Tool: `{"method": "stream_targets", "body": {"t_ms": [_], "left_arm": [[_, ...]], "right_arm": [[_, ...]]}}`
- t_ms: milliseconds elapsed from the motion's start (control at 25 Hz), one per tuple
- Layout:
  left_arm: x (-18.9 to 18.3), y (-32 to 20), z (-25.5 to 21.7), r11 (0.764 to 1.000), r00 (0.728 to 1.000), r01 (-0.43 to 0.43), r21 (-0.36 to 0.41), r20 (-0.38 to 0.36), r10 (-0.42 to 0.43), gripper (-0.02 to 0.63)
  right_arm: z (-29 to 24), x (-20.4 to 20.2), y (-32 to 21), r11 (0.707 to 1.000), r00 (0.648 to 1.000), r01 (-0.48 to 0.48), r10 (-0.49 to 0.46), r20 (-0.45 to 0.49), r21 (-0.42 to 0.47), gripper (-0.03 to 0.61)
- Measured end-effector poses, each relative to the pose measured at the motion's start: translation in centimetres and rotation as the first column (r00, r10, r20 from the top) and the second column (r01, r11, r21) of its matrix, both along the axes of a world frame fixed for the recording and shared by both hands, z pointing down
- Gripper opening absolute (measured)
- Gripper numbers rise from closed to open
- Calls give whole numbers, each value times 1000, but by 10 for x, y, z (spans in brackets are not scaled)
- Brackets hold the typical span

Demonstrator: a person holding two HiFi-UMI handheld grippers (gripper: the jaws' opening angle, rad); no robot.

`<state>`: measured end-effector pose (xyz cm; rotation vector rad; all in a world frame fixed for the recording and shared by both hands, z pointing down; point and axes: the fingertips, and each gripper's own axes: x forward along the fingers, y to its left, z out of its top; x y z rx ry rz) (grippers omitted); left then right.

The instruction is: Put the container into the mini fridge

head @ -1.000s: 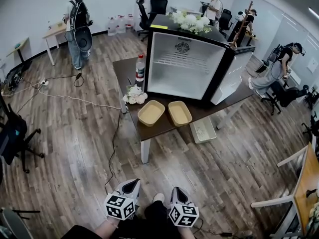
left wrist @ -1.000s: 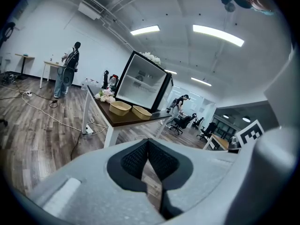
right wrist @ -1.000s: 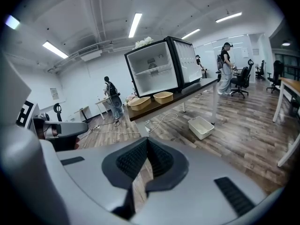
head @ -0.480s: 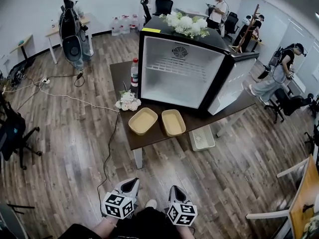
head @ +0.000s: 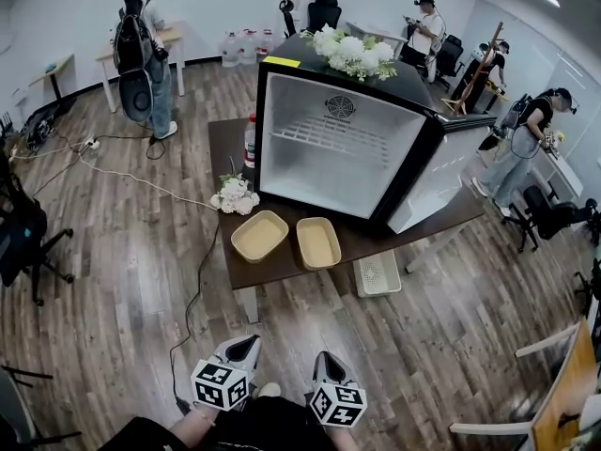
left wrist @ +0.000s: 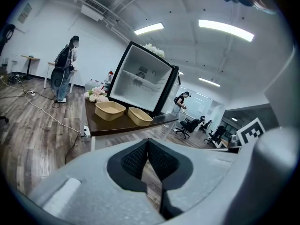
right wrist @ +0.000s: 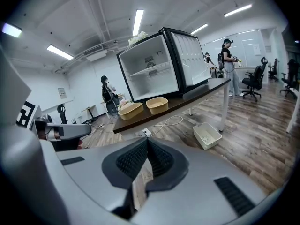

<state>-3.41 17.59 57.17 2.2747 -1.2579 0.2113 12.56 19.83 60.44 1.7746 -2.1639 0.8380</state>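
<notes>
- Grey plastic claws come first: the left gripper [head: 246, 347] and the right gripper [head: 325, 359] hang low by the holder's legs. Each one's ribbed pads are pressed together on nothing, and neither touches any object.
- Wood floor [head: 141, 280] lies ahead of both claws, and a white basket [head: 378, 273] sits on it ahead and to the right.
- Well apart from the claws, straight ahead, stands a dark table [head: 282, 269].
- Two tan containers rest near its front edge: the left container [head: 259, 236] lies ahead of the left claw, and the right container [head: 317, 242] sits just beside it. Which one the task means cannot be told.
- Just beyond them the mini fridge [head: 329, 144] stands with its door [head: 437, 172] swung wide to the right. Nothing shows in its white interior but a wire shelf.
- By this evidence the job has hardly begun. The door is already open, but the approach, the pick-up and the placing inside all remain.
- Farthest off, a bottle [head: 250, 139] and flowers [head: 233, 195] flank the fridge's left side.
</notes>
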Motion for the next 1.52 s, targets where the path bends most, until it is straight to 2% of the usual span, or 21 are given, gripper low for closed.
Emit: {"method": "stream_targets", "body": {"t_ms": [160, 400, 520, 640, 760, 880, 1040, 1320, 1520], "left_arm": [[2, -7, 2, 1000, 1000, 14, -4, 11, -14, 9], [3, -18, 11, 997, 999, 31, -64, 44, -28, 9], [7, -28, 10, 998, 999, 32, -62, 45, -29, 9], [4, -48, 10, 997, 997, 49, -62, 59, -46, 9], [-3, -71, 19, 992, 995, 65, -106, 83, -56, 9], [-8, -95, 22, 990, 995, 71, -124, 71, -63, 9], [-10, -128, 22, 992, 995, 62, -114, 79, -53, 9], [-22, -189, 19, 994, 996, 36, -99, 82, -28, 9], [-20, -225, 20, 995, 993, -40, -88, 110, 49, 9]], "right_arm": [[2, 7, -2, 1000, 999, -11, 11, 45, 0, 9], [3, 15, -10, 1000, 998, -13, 14, 60, -5, 9], [5, 22, -19, 1000, 998, -26, 26, 62, -8, 8], [6, 27, -33, 999, 998, -34, 34, 59, -7, 9], [6, 29, -49, 999, 998, -35, 35, 52, -8, 9], [6, 34, -69, 999, 998, -51, 51, 45, -12, 9], [8, 40, -100, 997, 996, -80, 81, 45, -22, 9], [8, 22, -157, 996, 996, -83, 84, 31, -23, 9], [7, 9, -191, 995, 996, -93, 93, 15, -26, 9]]}}
